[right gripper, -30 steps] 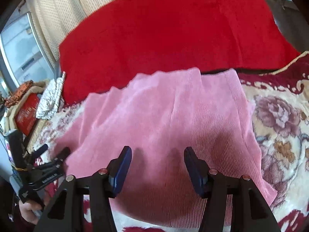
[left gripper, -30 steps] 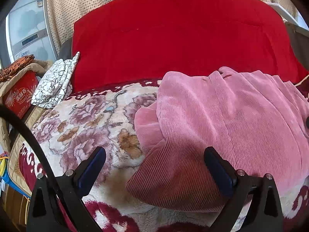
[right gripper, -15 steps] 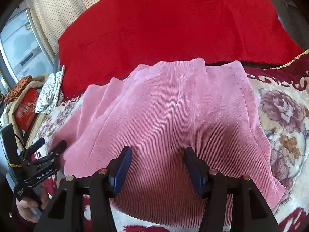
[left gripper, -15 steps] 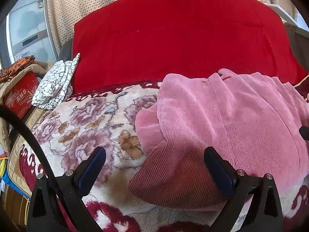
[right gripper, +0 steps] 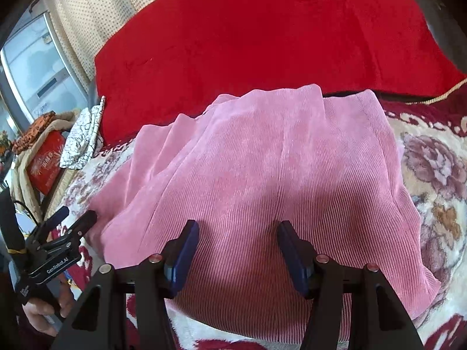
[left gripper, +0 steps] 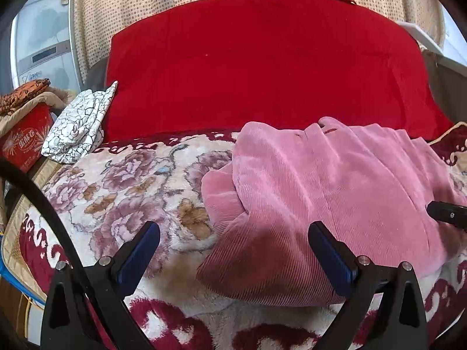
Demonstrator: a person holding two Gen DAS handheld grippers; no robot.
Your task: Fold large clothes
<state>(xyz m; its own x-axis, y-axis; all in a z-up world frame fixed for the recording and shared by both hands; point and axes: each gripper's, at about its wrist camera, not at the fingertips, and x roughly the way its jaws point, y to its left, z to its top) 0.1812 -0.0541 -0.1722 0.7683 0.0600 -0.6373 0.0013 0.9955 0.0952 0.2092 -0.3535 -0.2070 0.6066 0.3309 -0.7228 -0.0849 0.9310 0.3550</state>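
Observation:
A pink corduroy garment lies partly folded on the floral blanket, its thick folded corner nearest me. My left gripper hovers open just above that corner, and its pads touch nothing. In the right wrist view the same garment spreads wide. My right gripper stands open over its near half, nothing pinched between the blue pads. The left gripper shows at that view's left edge, held by a hand. A black tip of the right gripper pokes in over the garment.
A big red quilt lies folded behind the garment. A black-and-white patterned cloth and a red box sit at the bed's left edge. A dotted curtain hangs behind, with a grey appliance beside it.
The right gripper's black tip has come into the left wrist view at the right edge. Both views have tilted slightly. The garment lies as before, and both grippers stay open.

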